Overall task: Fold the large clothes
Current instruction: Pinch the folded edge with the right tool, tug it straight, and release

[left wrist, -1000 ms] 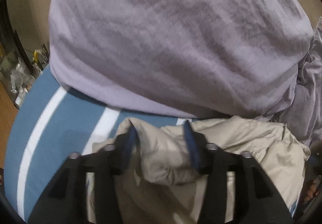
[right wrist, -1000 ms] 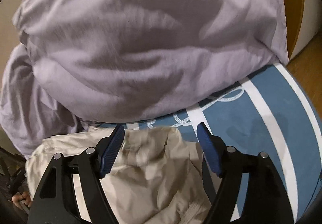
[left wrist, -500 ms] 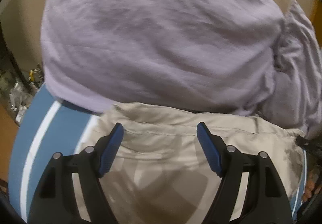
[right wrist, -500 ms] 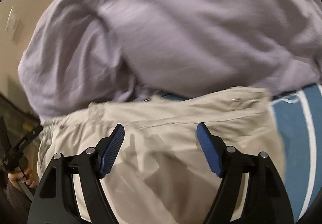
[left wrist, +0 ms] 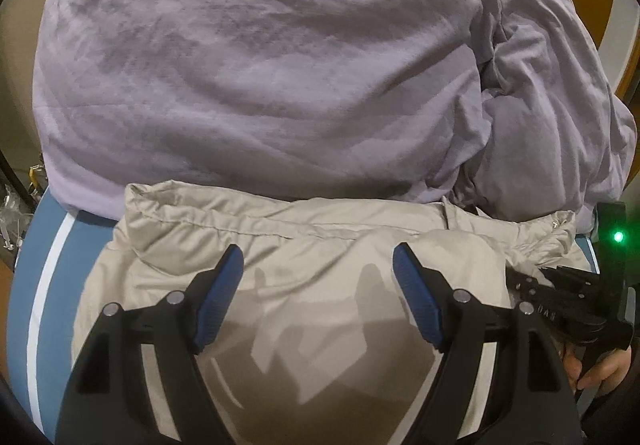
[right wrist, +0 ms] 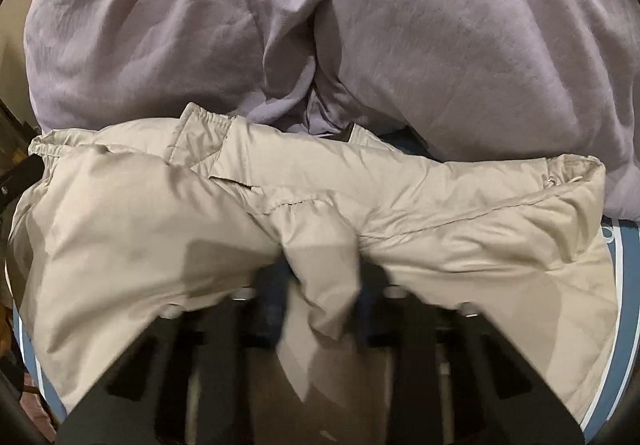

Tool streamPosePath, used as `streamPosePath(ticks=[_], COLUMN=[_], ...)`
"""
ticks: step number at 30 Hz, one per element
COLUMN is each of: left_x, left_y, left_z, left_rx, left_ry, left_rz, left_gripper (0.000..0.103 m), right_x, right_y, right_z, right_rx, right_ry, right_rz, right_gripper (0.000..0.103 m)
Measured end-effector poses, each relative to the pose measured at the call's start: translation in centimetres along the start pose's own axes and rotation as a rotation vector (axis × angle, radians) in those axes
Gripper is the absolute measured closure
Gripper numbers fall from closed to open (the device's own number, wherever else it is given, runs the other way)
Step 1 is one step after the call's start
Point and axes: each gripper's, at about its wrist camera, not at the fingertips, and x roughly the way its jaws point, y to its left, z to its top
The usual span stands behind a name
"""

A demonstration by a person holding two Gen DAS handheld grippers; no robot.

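Our left gripper (left wrist: 318, 277) hung wide open, empty, over the beige jacket (left wrist: 320, 245). Our right gripper (right wrist: 322, 285) pinched a jacket fold, beside the lilac duvet (right wrist: 440, 45).

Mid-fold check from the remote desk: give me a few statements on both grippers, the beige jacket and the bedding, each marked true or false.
1. The left gripper is open, its fingers spread above the beige jacket. True.
2. The right gripper is open and holds nothing. False: its fingers are blurred, but they are closed on a pinched ridge of the jacket's fabric.
3. A lilac duvet is heaped behind the jacket. True.
4. The jacket lies on a plain red sheet. False: it lies on a blue sheet with white stripes.
5. The duvet covers the jacket completely. False: the jacket lies in front of it, in plain sight.
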Motion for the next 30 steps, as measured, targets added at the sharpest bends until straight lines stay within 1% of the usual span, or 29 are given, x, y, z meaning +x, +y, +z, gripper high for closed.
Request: streamPosePath(ticks=[3,8,10,13,17,20,23,25,28,30], left_x=[0.1,-0.2,-0.2,0.0,0.6,1.4,2.8,3.9,5.5,6.1], left_y=[-0.6,-2.0,-2.5,-3.1,-3.6,-4.1,-4.2,-4.1,-3.4,-3.0], left_z=[-0.1,-0.3,-0.4,-0.5,-0.9,-1.5,-2.0,-2.3,-2.4,-2.5], left_rx=[0.002,0.027,0.034,0.037,0.044,0.068,0.084,0.079,0.053,0.045], left_ry=[-0.001,-0.016,-0.019,-0.020,-0.021,-0.021,-0.016,-0.012,-0.001,0.004], left_rz=[-0.015,-0.039,-0.050,-0.061,-0.066,-0.043,-0.007,0.023,0.053,0.062], left_gripper=[0.026,0.026,0.026,0.026,0.026,0.025,0.021,0.020,0.020,0.020], right_x=[-0.5,-2.0,-2.3,-1.5,-0.5,0.0,-0.1,-0.2,-0.6,-1.3], right_y=[-0.4,-1.0,-1.4,-1.7,-1.7,-1.2,-1.2,-1.6,-1.9,-2.2], right_z=[0.6,2.4,3.3,3.6,2.7,2.6,2.2,1.9,1.2,0.7], right_rx=[0.024,0.070,0.081,0.097,0.094,0.081,0.076,0.073,0.081,0.094], right_ry=[-0.026,-0.109,-0.125,-0.115,-0.104,-0.109,-0.114,-0.118,-0.117,-0.123], right_rz=[0.004,-0.016,-0.024,-0.035,-0.055,-0.068,-0.065,-0.059,-0.051,-0.051], right_gripper=[0.096,0.097,0.097,0.097,0.097,0.097,0.096,0.093,0.081,0.062])
